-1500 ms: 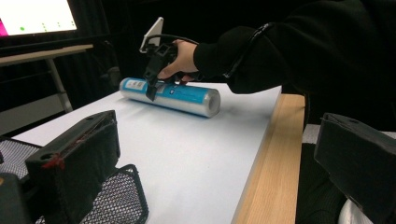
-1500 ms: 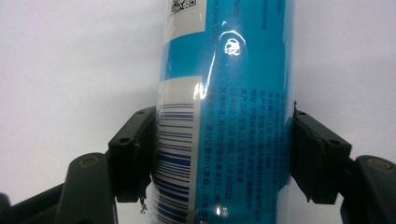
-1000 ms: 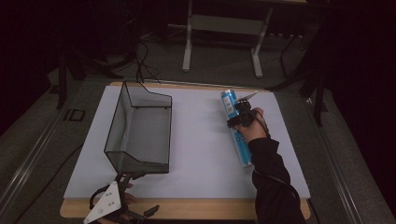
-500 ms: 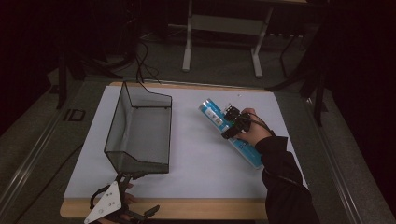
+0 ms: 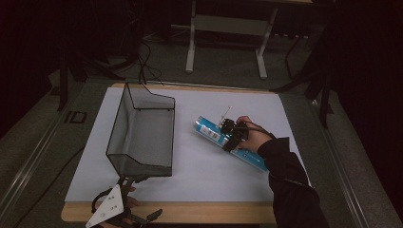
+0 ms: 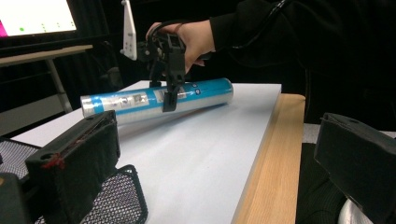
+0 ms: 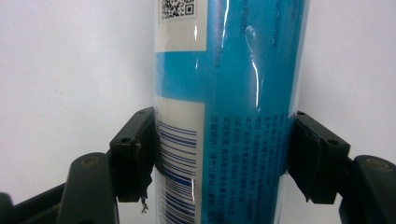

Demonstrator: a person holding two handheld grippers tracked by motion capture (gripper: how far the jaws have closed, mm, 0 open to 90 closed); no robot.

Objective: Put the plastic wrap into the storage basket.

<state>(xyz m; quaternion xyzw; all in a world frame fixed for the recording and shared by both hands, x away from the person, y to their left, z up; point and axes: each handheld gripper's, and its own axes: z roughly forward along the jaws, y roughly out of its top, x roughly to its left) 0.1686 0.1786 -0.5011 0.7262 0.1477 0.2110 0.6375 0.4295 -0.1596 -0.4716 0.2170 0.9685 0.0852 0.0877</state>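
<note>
One blue-and-silver tube lies slantwise on the white worktop, just right of the single mesh basket. The right gripper has its jaws pressed against the tube's two sides, mid-length. The left gripper, jaws spread wide and holding nothing, sits at the basket's near end.

black sleeve; black two-jaw grippers, screws, trailing cable, grey triangular plate
</note>
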